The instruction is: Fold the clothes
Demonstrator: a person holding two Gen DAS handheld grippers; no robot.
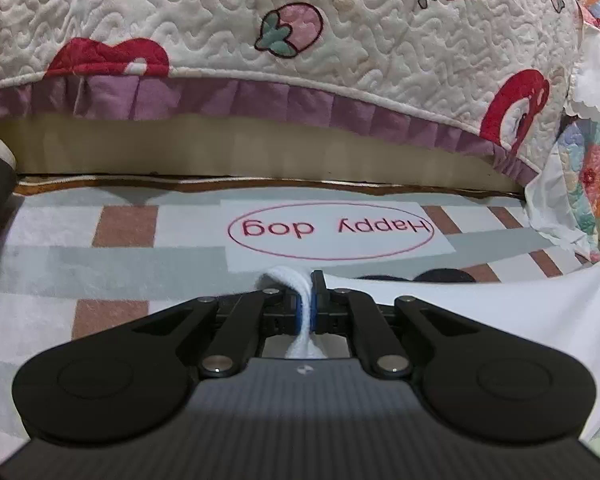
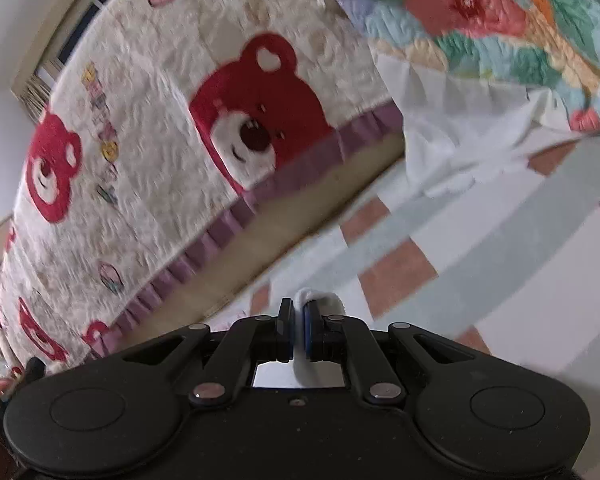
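Left wrist view | left gripper clamped on white garment, near "Happy dog" label | right gripper pinching white cloth fold above checked sheet

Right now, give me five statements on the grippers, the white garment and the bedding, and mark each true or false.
1. The left gripper is shut on the white garment. True.
2. The right gripper is open and holds nothing. False: it is shut on white fabric.
3. The sheet reads "Happy dog". True.
4. The quilt shows blue bears. False: they are red.
5. The quilt's frill is green. False: it is purple.
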